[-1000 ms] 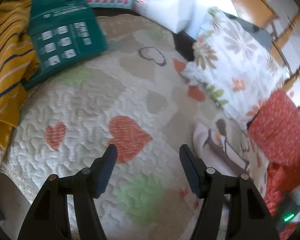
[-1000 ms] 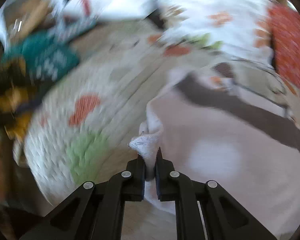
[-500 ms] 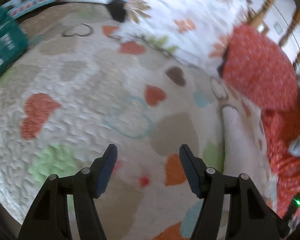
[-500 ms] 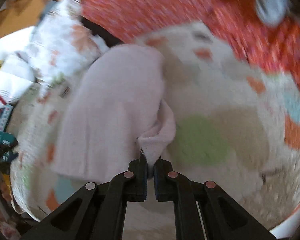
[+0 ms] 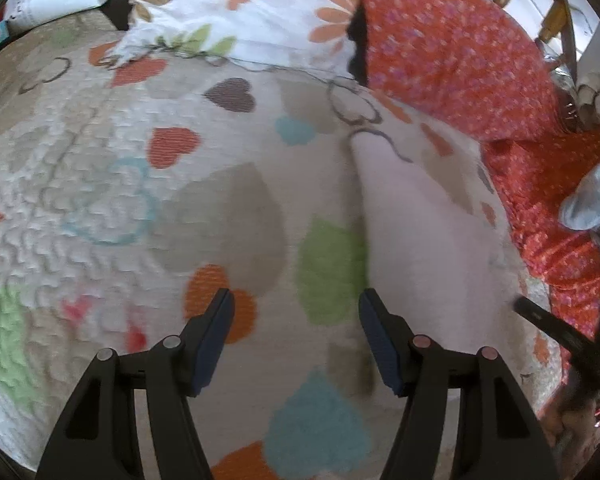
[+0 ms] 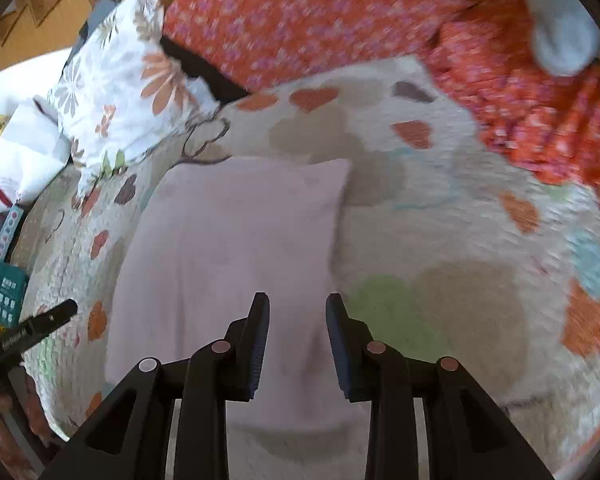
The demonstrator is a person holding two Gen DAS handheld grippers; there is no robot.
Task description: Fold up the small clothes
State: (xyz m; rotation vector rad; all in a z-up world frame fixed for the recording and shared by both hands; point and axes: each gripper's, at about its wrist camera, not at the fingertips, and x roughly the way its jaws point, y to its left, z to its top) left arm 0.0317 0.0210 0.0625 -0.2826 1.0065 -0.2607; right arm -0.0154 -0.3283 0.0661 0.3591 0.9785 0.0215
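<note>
Left gripper point(image 5: 296, 322): mine, fingers spread wide with nothing between them, hovering over the heart quilt point(image 5: 112, 184). The pale pink garment's left edge sits just off my right-hand finger.

Right gripper point(image 6: 298, 320): also mine, fingers apart, not gripping anything. It's hanging right above the near part of the pink cloth.

Pale pink garment point(image 6: 228, 248): lying flat on the quilt, roughly a rectangle, far corners fairly crisp, a soft crease running lengthwise. In the left wrist view it shows as a long pale strip point(image 5: 424, 232) to the right of my left gripper. Can't tell what kind of clothing it is, too plain and a bit blurry.

Quilt: cream, puckered stitching, hearts in orange, green, blue and taupe.

Floral pillow point(image 6: 116, 92): white with orange daisies, at the far left edge of the quilt.

Red floral fabric point(image 6: 320, 12): bunched along the far side and the right.

Grey cloth point(image 6: 560, 36): small lump sitting on the red fabric, well apart from the pink piece.
</note>
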